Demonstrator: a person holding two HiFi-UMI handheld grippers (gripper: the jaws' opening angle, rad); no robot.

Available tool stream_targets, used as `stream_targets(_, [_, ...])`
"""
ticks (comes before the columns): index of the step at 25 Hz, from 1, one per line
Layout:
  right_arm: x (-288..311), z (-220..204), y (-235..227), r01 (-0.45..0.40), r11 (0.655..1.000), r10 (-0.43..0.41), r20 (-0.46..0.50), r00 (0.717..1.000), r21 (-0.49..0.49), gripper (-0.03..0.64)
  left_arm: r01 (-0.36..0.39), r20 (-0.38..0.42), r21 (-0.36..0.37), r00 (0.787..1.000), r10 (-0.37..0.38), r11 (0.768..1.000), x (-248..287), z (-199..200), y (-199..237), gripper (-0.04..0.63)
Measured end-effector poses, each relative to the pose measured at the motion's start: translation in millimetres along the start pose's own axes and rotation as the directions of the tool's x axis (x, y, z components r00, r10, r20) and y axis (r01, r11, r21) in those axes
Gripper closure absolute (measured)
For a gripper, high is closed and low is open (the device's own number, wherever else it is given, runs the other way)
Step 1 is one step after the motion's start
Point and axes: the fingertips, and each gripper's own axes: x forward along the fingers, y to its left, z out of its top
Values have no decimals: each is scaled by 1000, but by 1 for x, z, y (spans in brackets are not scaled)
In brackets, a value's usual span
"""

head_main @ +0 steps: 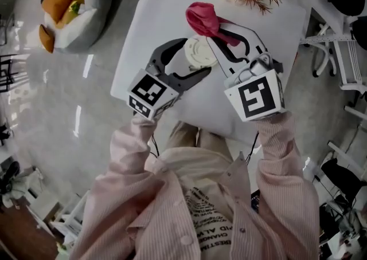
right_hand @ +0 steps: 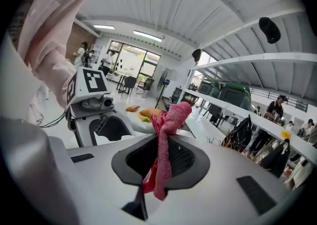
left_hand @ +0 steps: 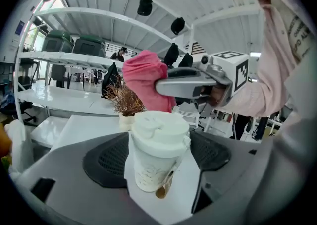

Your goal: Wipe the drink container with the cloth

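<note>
We have the white paper drink cup with its white plastic lid point(left_hand: 157, 157) caught between the jaws of the left hand-held gripper point(head_main: 196, 56). The two black ribbed pads press its sides just under the lid. A small brown tag hangs down the wall that faces this gripper's camera. We cannot tell whether the cup's base rests on the white table point(head_main: 155, 18) or hangs just above it.

The grip should stay firm but light, since we judge the paper wall would dent under a hard squeeze.

To the right and just beyond the cup, the right hand-held gripper point(right_hand: 162, 164) is clenched on the pink woven cloth point(head_main: 202, 17). The cloth's bunched end sticks out past the jaw tips.

That wad is what should meet the cup, never the grey jaw tips. We would bring it against the free wall facing away from the left gripper's pads and stroke from lid to base. Then we would turn the left gripper to offer a fresh side, keeping the cup upright in case it holds drink.
</note>
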Motion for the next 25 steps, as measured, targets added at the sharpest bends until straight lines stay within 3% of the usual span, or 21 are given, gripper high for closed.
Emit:
stream_targets(6, [9, -1, 13, -49, 995, 46, -43, 998, -91, 578, 39, 6, 20, 999, -40, 999, 4, 3, -2, 233])
stream_targets(17, [15, -14, 40, -153, 968, 124, -148, 981, -198, 578, 40, 44, 9, 998, -40, 999, 3, 3, -2, 233])
stream_targets(25, [11, -20, 47, -174, 969, 142, -180, 973, -176, 578, 47, 63, 6, 997, -47, 999, 4, 3, -3, 233])
